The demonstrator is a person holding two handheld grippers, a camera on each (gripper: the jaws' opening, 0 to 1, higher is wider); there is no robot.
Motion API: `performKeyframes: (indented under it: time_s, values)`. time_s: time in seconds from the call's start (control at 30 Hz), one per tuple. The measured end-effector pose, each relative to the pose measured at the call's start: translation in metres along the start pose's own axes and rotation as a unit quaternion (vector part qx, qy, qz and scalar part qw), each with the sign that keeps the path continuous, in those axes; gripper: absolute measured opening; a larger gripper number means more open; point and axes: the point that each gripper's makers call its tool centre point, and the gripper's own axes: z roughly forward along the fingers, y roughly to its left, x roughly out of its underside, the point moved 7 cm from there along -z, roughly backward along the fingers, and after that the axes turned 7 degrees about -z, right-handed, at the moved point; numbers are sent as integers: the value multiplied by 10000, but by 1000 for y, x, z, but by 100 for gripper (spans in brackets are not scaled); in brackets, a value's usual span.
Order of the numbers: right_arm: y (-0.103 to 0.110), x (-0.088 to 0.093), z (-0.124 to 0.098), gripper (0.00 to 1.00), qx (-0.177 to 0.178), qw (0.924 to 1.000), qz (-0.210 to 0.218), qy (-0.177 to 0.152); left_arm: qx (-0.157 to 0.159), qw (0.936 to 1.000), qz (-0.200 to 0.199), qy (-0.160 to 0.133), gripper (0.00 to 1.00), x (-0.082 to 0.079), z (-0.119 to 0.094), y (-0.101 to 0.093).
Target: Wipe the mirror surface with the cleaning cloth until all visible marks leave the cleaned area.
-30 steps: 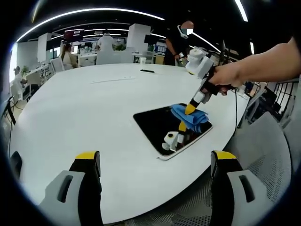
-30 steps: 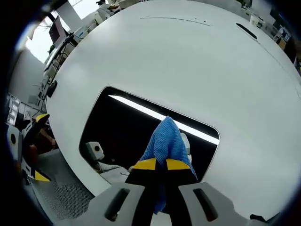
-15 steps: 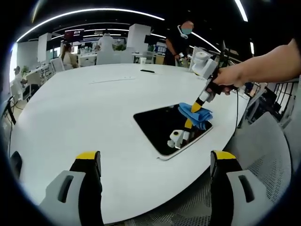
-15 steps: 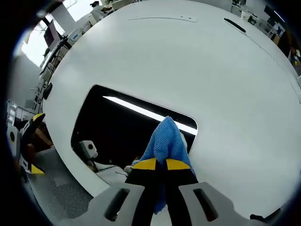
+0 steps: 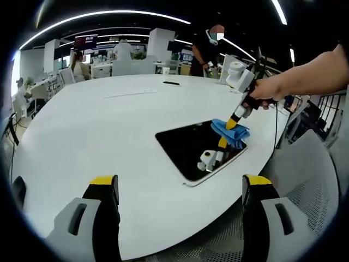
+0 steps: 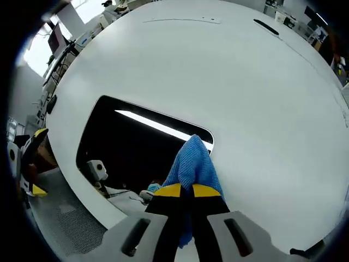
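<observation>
Light: bright, even, from long ceiling strips point(image 5: 109, 13) overhead.
Glare: 1 strip reflects as a white streak in the dark mirror point(image 6: 136, 147).
Table point(image 6: 229, 82): white, nearly washed out, soft shadows.
Distortion: strong fisheye bending at edges.
Focus: sharp centre, softer background.

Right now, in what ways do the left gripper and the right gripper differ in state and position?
The right gripper is shut on the blue cloth at the mirror; the left gripper is open and holds nothing. The right one works at the mirror's edge; the left one stays back at the near edge of the white table. Both have yellow-tipped jaws.
</observation>
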Motion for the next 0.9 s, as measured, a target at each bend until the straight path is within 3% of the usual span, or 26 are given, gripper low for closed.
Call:
performKeyframes:
  time_s: [0.53, 0.9]
  values:
    - [1, 1, 2, 0, 104, 9996, 258, -78, 100, 9999, -85, 23, 96, 1, 3, 1]
    - [9, 16, 3, 0, 46, 9990, 427, -81, 121, 9999, -113, 23, 96, 0, 2, -1]
